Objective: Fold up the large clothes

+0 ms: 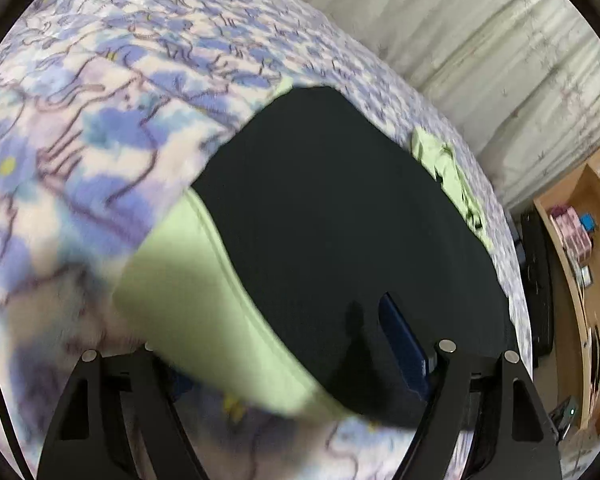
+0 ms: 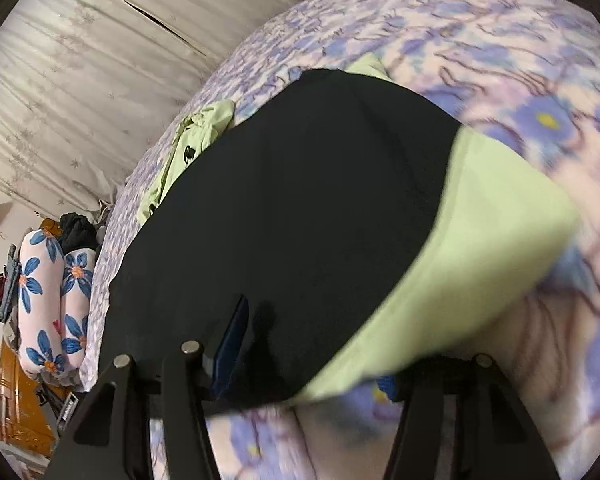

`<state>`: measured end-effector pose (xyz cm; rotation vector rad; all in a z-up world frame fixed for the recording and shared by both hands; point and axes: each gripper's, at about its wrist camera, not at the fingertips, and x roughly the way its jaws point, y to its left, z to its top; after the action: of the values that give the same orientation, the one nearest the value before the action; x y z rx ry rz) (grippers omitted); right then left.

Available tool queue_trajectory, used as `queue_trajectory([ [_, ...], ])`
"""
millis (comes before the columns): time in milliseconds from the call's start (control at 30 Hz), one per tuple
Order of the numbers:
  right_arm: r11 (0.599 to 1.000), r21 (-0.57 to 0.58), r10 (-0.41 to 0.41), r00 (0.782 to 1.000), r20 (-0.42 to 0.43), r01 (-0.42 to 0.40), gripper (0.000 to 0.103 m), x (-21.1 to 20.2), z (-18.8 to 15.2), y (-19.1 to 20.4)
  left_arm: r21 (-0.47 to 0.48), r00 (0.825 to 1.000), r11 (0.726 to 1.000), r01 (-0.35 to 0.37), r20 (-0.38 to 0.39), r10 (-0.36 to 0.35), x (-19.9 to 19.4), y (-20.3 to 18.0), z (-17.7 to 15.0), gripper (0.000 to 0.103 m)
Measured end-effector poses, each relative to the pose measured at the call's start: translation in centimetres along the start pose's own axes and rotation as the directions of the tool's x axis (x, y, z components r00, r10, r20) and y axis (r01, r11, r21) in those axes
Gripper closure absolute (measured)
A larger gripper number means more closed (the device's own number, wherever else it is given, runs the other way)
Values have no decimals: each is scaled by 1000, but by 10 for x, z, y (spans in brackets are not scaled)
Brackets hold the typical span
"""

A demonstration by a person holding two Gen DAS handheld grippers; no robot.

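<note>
A black garment (image 1: 320,200) (image 2: 300,200) with pale green sleeves lies spread on a purple floral bedspread (image 1: 100,100) (image 2: 500,40). In the left wrist view one green sleeve (image 1: 188,280) covers my left gripper's (image 1: 284,340) left finger, and the blue pad (image 1: 404,344) of the other finger rests on the black cloth. The jaws stand wide with the garment's near edge between them. In the right wrist view my right gripper (image 2: 316,344) mirrors this. Its blue pad (image 2: 230,344) lies on the black cloth, and its other finger sits under a green sleeve (image 2: 480,220). No pad presses the cloth.
A crumpled green part (image 1: 448,168) (image 2: 196,132) lies at the garment's far edge. Pale curtains (image 1: 460,40) (image 2: 80,80) hang behind the bed. A wooden shelf (image 1: 580,240) stands beside it. Flowered pillows (image 2: 48,300) and an orange cabinet (image 2: 20,420) are at the other end.
</note>
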<state>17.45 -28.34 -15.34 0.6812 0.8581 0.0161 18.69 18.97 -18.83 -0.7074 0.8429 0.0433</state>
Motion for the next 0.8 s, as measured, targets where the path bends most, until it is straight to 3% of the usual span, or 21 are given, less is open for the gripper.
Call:
queue_trajectory([
  [33, 1000, -2, -7, 1000, 11, 7, 49, 2, 1, 1, -4, 999, 1000, -7, 31, 7, 1, -1, 3, 28],
  [100, 1000, -6, -17, 999, 33, 17, 58, 5, 3, 3, -13, 994, 998, -58, 91, 59, 1, 1, 6, 58],
  [133, 1000, -12, -23, 999, 37, 23, 73, 6, 4, 3, -15, 992, 997, -71, 105, 73, 0, 3, 6, 79],
  [167, 1000, -17, -19, 999, 38, 20, 84, 8, 5, 3, -28, 992, 998, -57, 109, 60, 0, 6, 6, 88],
  [233, 1000, -15, -12, 999, 47, 12, 90, 5, 5, 2, -46, 992, 998, -40, 115, 45, -3, 8, 4, 91],
  [367, 999, -36, -16, 997, 76, 19, 96, -8, 4, 8, -15, 987, 996, -88, 134, 89, -16, -5, 1, 94],
  [567, 997, -76, -14, 994, 108, 23, 97, -45, -3, 21, -46, 992, 996, -72, 96, 77, -52, -8, -5, 94],
  [800, 994, -106, -29, 997, 65, 36, 97, -80, -29, 15, -22, 994, 995, -100, 43, 101, -100, 8, -37, 94],
])
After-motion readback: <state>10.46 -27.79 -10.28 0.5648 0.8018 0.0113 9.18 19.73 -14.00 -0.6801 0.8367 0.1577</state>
